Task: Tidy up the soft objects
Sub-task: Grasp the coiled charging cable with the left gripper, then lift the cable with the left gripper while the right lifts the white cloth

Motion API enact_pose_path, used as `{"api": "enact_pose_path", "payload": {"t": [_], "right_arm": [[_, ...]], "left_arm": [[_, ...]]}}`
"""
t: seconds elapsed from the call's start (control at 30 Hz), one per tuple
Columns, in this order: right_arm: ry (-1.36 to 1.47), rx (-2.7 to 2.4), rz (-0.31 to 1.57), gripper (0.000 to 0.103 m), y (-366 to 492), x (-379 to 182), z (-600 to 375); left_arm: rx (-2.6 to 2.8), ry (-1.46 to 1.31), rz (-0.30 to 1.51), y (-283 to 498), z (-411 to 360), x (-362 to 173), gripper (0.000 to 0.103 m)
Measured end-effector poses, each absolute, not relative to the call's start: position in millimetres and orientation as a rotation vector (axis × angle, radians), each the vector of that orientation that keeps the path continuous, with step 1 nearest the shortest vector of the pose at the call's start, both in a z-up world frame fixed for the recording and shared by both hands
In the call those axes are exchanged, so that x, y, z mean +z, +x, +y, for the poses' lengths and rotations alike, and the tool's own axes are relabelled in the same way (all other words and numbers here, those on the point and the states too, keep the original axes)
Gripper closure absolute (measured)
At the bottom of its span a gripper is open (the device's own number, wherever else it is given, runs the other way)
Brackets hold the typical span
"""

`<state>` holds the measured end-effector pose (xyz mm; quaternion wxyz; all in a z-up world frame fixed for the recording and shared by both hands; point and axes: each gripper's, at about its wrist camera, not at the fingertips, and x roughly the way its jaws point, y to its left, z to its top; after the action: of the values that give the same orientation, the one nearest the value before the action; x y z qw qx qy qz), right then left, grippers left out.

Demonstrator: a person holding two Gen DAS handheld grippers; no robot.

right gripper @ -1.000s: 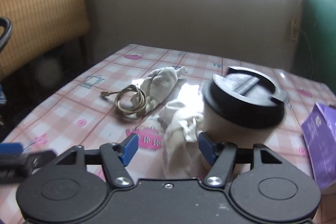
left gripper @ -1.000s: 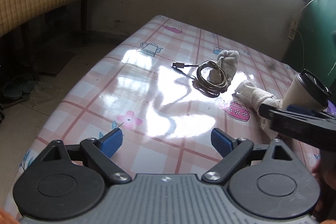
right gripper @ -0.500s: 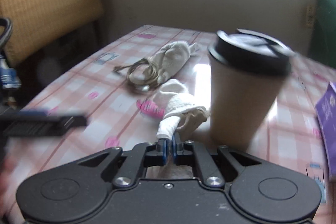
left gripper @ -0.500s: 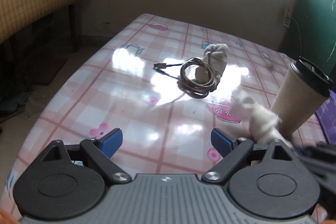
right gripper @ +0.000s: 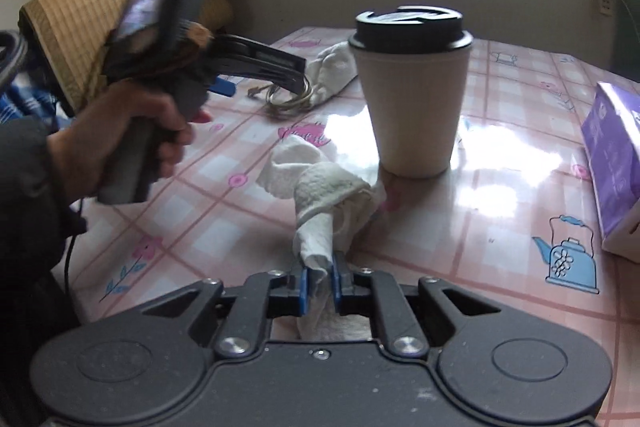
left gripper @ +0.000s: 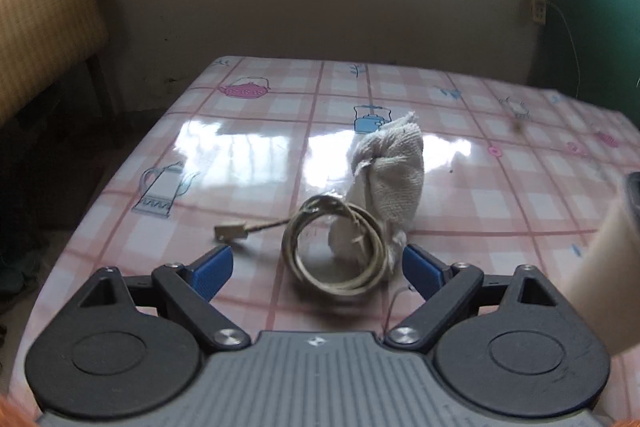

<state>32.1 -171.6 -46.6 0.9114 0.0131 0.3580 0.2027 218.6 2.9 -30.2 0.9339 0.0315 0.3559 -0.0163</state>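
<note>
A white sock (left gripper: 394, 179) lies on the pink checked tablecloth (left gripper: 240, 163), its near end under a coiled cable (left gripper: 332, 251). My left gripper (left gripper: 316, 263) is open just in front of them, a blue pad on either side of the coil. From the right wrist view, the left gripper (right gripper: 294, 75) hovers over that sock (right gripper: 334, 67). A second white sock (right gripper: 320, 187) is bunched up in front of a paper cup (right gripper: 412, 99). My right gripper (right gripper: 320, 283) pinches this sock's near end; its jaws are opening slightly, but the pads still press the fabric.
The lidded paper cup (left gripper: 600, 275) stands close on the right of the left gripper. A purple box (right gripper: 612, 163) sits at the table's right side. A wicker chair (left gripper: 40, 27) stands off the table's left edge. A hand (right gripper: 120, 139) holds the left gripper.
My left gripper swung over to the coiled cable and far sock, still open. My right gripper went from open around the near sock to clamped on it.
</note>
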Motion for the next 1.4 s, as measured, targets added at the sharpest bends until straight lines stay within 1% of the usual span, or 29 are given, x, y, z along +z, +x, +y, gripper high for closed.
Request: {"api": "enact_pose_path", "payload": {"t": [0.1,0.13,0.17,0.2,0.23,0.27,0.3,0.47,0.73,0.77,0.8,0.83,0.87,0.9,0.93,1.03,1.23,1.4], "right_arm": [[0.035,0.412,0.733,0.09,33.1,-46.6,-175.2],[0.04,0.412,0.732,0.09,32.7,-47.3,-176.4],[0.045,0.411,0.733,0.09,34.1,-48.3,-176.4],[0.048,0.41,0.734,0.09,33.6,-48.8,-174.7],[0.051,0.411,0.736,0.09,33.7,-49.0,-174.4],[0.053,0.409,0.735,0.09,32.2,-48.9,-174.6],[0.052,0.407,0.732,0.09,30.8,-47.8,-173.2],[0.063,0.397,0.73,0.09,30.3,-47.4,-173.2],[0.045,0.385,0.718,0.089,22.7,-42.6,-175.7],[0.043,0.375,0.718,0.087,22.3,-41.7,-175.7],[0.041,0.365,0.719,0.077,21.9,-41.9,-176.8],[0.041,0.354,0.724,0.062,22.2,-42.3,-178.1],[0.043,0.342,0.727,0.055,22.4,-42.5,-178.9],[0.046,0.332,0.729,0.041,23.1,-42.8,-180.2],[0.048,0.326,0.73,0.032,23.0,-41.8,-180.6],[0.032,0.317,0.711,0.026,18.7,-37.1,-185.0],[0.068,0.334,0.735,0.025,22.8,-31.8,-196.7],[0.072,0.371,0.763,0.025,52.1,-32.6,-173.6]], "left_arm": [[-0.024,0.113,0.735,237.4,-2.6,-39.8,0.008],[-0.029,0.115,0.75,243.3,-3.3,-43.3,0.006],[-0.028,0.119,0.747,246.5,-3.8,-45.4,0.002],[-0.028,0.126,0.73,247.5,-3.9,-46.4,0.002],[-0.041,0.127,0.72,247.4,-3.5,-46.4,0.01],[-0.062,0.116,0.714,245.1,-1.4,-44.5,0.027],[-0.084,0.098,0.718,242.5,0.9,-42.7,0.037],[-0.103,0.072,0.698,211.8,11.0,-33.7,0.036],[-0.061,-0.017,0.666,129.6,42.9,-12.0,0.037],[-0.058,-0.026,0.671,121.9,45.2,-12.4,0.037],[-0.054,-0.031,0.68,113.7,47.8,-13.2,0.037],[-0.045,-0.032,0.69,107.5,49.4,-14.7,0.037],[-0.037,-0.03,0.698,101.1,50.3,-15.8,0.037],[-0.033,-0.029,0.702,94.5,51.1,-17.2,0.037],[-0.03,-0.03,0.704,88.2,51.0,-18.4,0.037],[-0.028,-0.032,0.715,72.7,54.8,-20.8,0.037],[-0.031,-0.043,0.71,55.0,56.9,-20.2,0.037],[-0.027,-0.042,0.693,47.4,51.5,-15.2,0.037]]}}
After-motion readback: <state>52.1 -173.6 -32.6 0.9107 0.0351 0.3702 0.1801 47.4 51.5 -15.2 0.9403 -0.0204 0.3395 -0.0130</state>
